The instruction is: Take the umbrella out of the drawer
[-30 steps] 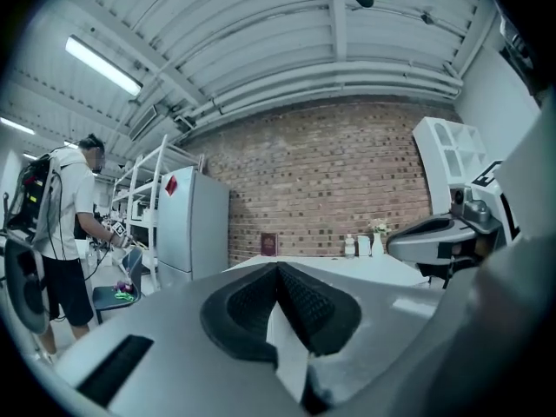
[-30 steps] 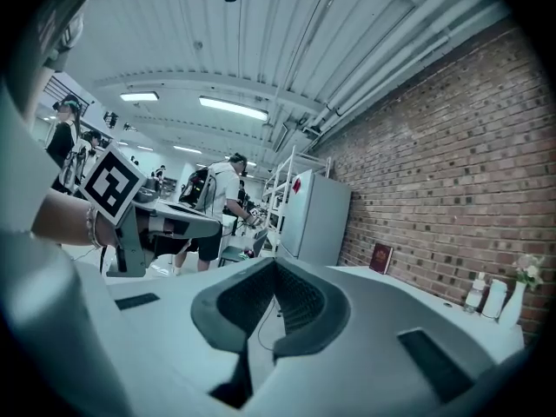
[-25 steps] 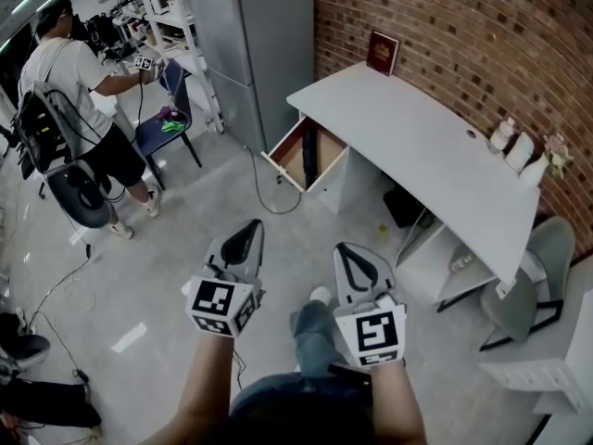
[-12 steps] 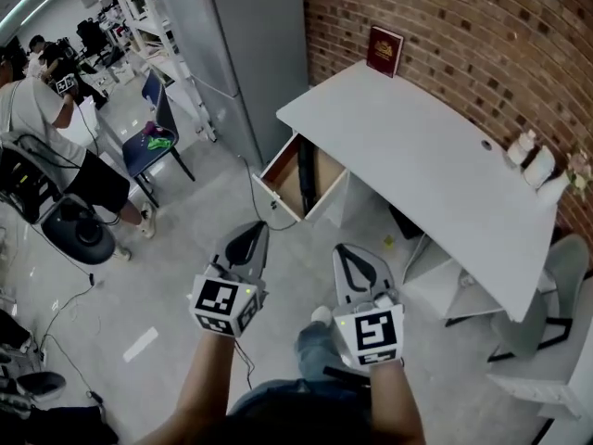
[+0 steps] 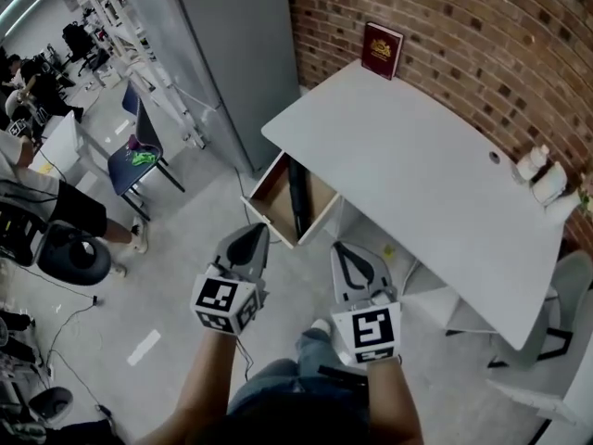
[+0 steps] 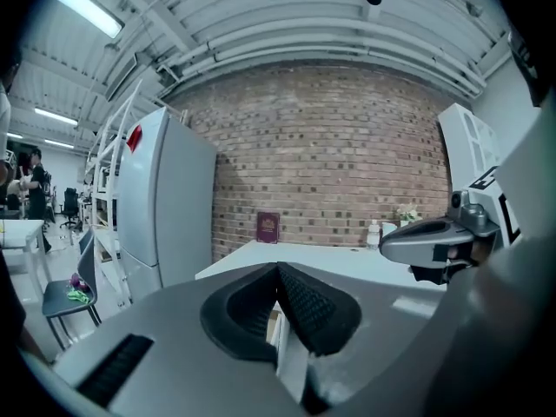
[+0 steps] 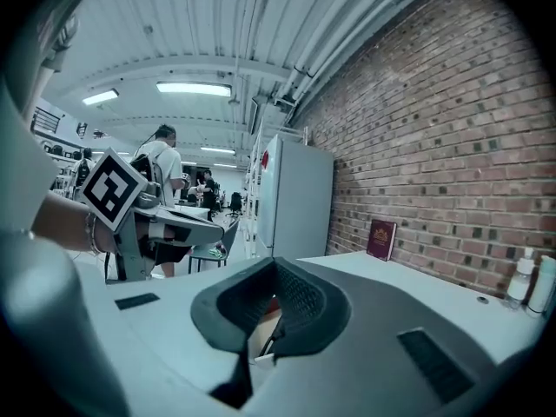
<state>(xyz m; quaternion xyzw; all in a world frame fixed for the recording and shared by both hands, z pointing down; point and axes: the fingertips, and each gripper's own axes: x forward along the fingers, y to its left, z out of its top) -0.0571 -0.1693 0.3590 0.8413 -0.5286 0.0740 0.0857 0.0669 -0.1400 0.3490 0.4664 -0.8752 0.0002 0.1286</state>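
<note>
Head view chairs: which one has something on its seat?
The blue chair by the white shelving rack: a green item lies on its seat. The black round chair and the grey chair show nothing on theirs.

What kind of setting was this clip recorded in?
Probably a lab or workshop-style office: a white desk against a brick wall, metal shelving racks and a blue chair on a bare concrete floor.
</note>
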